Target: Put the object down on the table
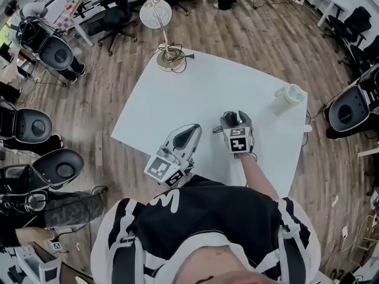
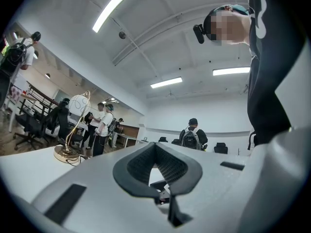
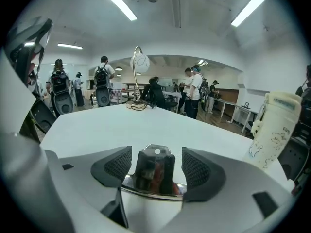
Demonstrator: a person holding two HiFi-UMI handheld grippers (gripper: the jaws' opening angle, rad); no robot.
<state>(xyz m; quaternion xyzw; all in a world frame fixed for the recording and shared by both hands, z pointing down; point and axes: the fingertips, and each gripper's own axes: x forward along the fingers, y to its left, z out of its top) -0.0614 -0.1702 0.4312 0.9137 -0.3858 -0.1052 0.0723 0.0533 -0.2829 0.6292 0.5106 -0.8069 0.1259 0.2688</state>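
Chrome gleams on the small shiny metal object (image 3: pixel 154 171), pierced by 1 round hole near its top. It sits low on the white surface (image 1: pixel 195 93) between the 2 dark pads of the right claw (image 1: pixel 230 121). That claw is released, with a slim gap at each side. The left claw (image 2: pixel 155 146) is clenched on nothing (tips meeting) near the surface's front edge. To the right, well apart, stands a pale lidded cup (image 1: pixel 288 97).
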